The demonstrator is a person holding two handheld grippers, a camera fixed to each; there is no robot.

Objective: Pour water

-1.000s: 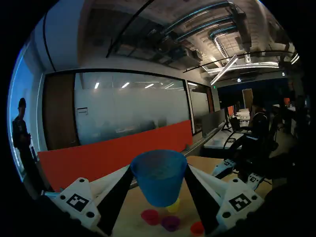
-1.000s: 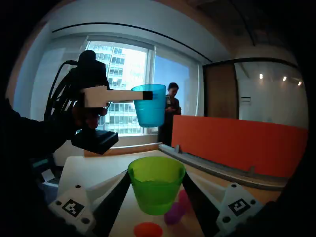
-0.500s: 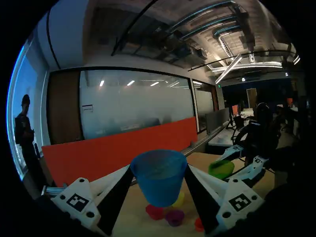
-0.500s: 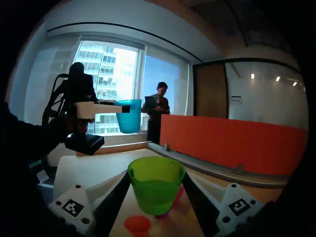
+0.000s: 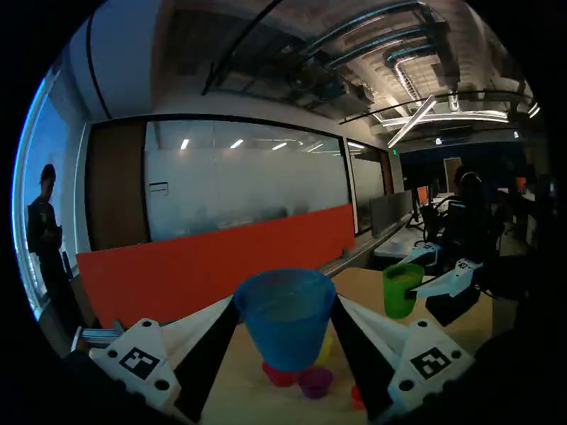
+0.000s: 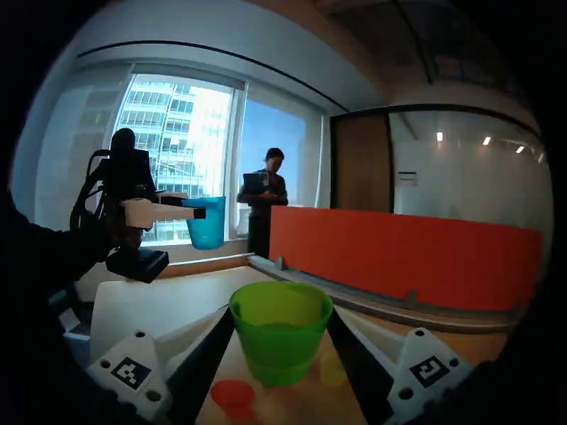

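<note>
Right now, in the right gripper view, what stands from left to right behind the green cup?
Behind the green cup: blue cup held by the left gripper → standing person → orange partition.

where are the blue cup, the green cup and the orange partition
blue cup [image 5: 285,331]: left gripper view, front wall below the rim
green cup [image 6: 281,348]: right gripper view, front wall below the rim
orange partition [image 6: 411,258]: right gripper view, middle of its face

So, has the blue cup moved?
Yes. In the right gripper view the blue cup has shifted left, off the window post, and farther away.
</note>
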